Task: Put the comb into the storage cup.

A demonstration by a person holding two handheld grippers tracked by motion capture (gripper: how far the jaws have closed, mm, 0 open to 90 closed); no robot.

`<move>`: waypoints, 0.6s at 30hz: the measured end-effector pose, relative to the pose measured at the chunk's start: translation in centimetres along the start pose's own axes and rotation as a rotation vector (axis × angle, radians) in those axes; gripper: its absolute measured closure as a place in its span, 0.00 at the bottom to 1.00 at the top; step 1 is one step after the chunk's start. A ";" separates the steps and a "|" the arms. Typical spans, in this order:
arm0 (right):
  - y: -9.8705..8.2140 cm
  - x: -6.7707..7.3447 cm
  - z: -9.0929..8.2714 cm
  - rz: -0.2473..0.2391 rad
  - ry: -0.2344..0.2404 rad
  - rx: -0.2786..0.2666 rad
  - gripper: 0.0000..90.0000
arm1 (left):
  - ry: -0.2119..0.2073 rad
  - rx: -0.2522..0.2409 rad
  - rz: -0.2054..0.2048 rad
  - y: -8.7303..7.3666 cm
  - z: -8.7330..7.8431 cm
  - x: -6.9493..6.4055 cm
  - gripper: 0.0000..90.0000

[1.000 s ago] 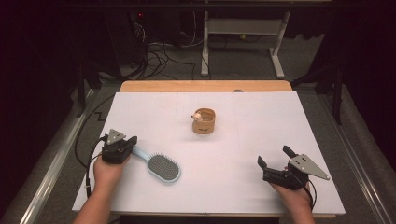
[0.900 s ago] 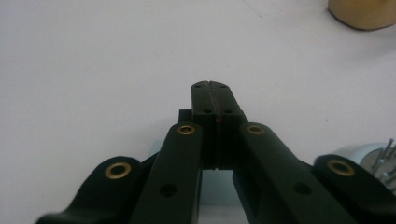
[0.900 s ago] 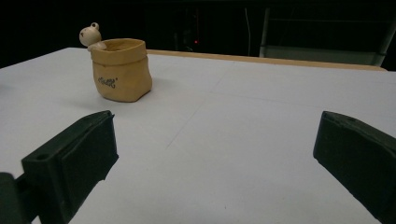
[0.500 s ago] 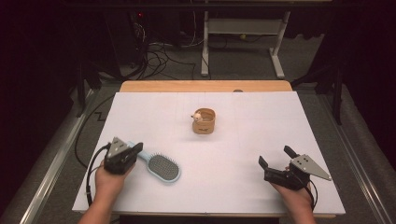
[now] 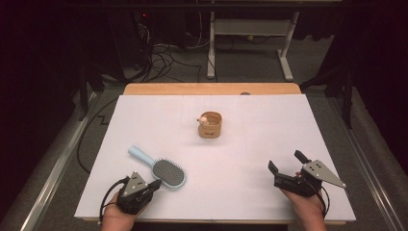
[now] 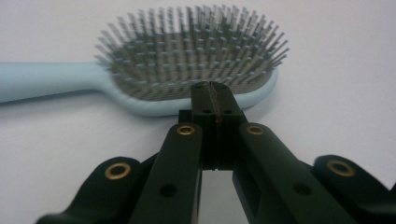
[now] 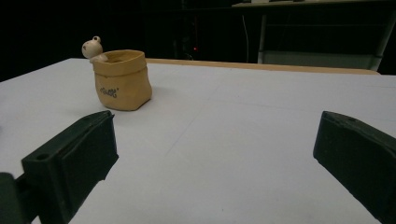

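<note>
A light blue hairbrush (image 5: 164,171) lies bristles up on the white sheet (image 5: 240,144), its handle pointing far left. My left gripper (image 5: 156,183) sits low at the near left with its jaws shut and empty. In the left gripper view its tips (image 6: 212,95) stand just short of the brush head's rim (image 6: 187,60); I cannot tell whether they touch it. My right gripper (image 5: 286,161) rests at the near right, open with nothing between its jaws (image 7: 215,163). A small tan pouch (image 5: 210,125) with a tiny round-headed figure on its rim stands mid-table, ahead of the right jaws (image 7: 122,79).
The sheet covers a wooden table whose far edge (image 5: 211,88) shows bare. Beyond it are a dark floor with cables (image 5: 163,53) and a white desk frame (image 5: 250,29). A metal rail (image 5: 53,173) runs along the left side.
My left gripper has drawn back toward the near edge, off the brush handle, and now points at the brush head. The brush, pouch and right gripper have stayed put.
</note>
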State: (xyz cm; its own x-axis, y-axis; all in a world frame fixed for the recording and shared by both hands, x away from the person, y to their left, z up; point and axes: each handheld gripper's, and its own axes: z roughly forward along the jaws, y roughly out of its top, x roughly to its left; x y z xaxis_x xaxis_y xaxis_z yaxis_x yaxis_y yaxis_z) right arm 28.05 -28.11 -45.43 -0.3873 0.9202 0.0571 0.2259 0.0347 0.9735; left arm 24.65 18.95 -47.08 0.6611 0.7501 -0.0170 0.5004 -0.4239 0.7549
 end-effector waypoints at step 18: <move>-0.1 -0.4 0.0 0.015 -0.002 -0.001 0.00 | 0.014 -0.014 0.009 3.6 4.0 0.2 1.00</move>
State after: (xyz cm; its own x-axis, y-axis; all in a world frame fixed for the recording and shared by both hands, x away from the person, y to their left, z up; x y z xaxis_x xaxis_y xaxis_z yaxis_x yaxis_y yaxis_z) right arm 28.14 -28.53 -45.57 -0.3824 0.9213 0.0710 0.2309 0.0209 0.9728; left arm 28.80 15.57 -46.98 0.6580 0.7530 -0.0010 0.4865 -0.4241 0.7638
